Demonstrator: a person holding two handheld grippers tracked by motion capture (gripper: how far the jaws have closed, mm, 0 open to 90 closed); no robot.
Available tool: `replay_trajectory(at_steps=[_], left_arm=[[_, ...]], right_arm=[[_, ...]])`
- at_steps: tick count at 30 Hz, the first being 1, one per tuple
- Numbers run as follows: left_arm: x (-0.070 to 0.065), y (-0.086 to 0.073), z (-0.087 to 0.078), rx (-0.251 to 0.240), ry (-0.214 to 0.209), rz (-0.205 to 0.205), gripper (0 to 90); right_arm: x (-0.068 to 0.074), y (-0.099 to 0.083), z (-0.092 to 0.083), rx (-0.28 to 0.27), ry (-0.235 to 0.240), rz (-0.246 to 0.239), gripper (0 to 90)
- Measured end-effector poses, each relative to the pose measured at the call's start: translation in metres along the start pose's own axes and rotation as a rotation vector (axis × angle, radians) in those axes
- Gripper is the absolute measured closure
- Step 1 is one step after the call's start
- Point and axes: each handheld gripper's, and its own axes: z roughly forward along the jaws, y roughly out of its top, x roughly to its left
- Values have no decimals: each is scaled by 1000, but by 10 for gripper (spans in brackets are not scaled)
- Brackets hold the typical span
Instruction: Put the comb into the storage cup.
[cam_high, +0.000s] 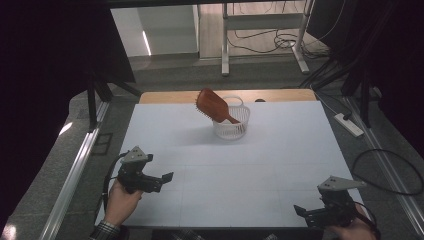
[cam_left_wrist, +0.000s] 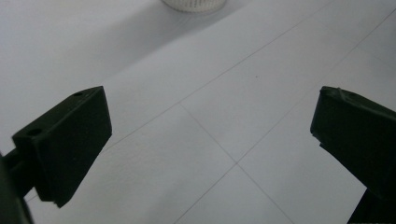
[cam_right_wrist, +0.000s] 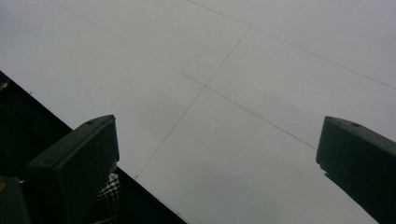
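While both hands rest at the near edge of the white, grid-lined table top, neither tool holds anything. Near left, the left black two-jaw hand-held gripper has its jaws spread wide over bare surface, as its own gripper view confirms. Near right, the right black two-jaw hand-held gripper likewise stands with jaws wide apart, close to the table's near edge. Well apart from both, toward the far centre, the small white slotted plastic basket stands upright; its base shows at the top of the left gripper view. The reddish-brown wooden paddle hairbrush leans in it, handle down inside, broad head tilted out over the far-left rim, bristles facing down-left. Judged risk: the top-heavy brush overhangs a light basket, so a nudge on the head could tip the basket or flip the brush onto the table.
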Motion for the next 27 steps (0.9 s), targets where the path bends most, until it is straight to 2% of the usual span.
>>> replay_trajectory(at_steps=[5,14,27], left_arm=[[-1,-6,-5,-1,4,-8,0],[-4,-15,-15,15,24,4,0],[-6,-30,-27,20,44,-15,0]], right_arm=[[0,0,0,0,0,0,0],[0,0,0,-1,-1,1,0],[0,0,0,2,-1,-1,0]])
